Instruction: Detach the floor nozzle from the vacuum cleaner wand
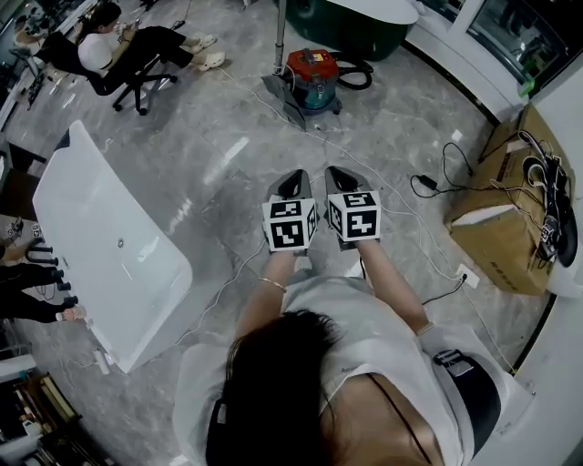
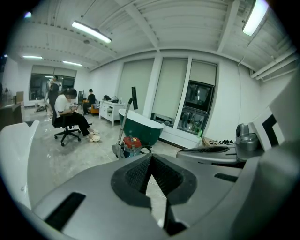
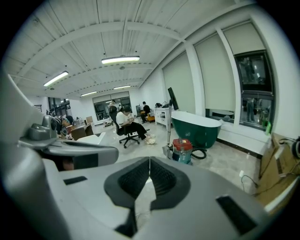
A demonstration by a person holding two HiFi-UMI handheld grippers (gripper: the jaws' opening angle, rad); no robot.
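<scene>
A red and teal vacuum canister (image 1: 312, 76) stands on the grey floor ahead of me. Its metal wand (image 1: 280, 36) rises upright beside it, with the grey floor nozzle (image 1: 284, 98) flat on the floor at its foot. My left gripper (image 1: 293, 184) and right gripper (image 1: 341, 178) hover side by side, well short of the vacuum, both shut and holding nothing. In the left gripper view the canister (image 2: 132, 143) and nozzle (image 2: 117, 150) lie beyond my shut left gripper (image 2: 151, 157). The right gripper view shows the canister (image 3: 182, 149) and wand (image 3: 168, 126) past the shut right gripper (image 3: 149, 162).
A white bathtub (image 1: 100, 246) stands at the left and a dark green one (image 1: 364, 27) behind the vacuum. A cardboard box (image 1: 499, 227) sits at the right. Cables (image 1: 428, 185) trail across the floor. A person sits on an office chair (image 1: 137, 77) at the far left.
</scene>
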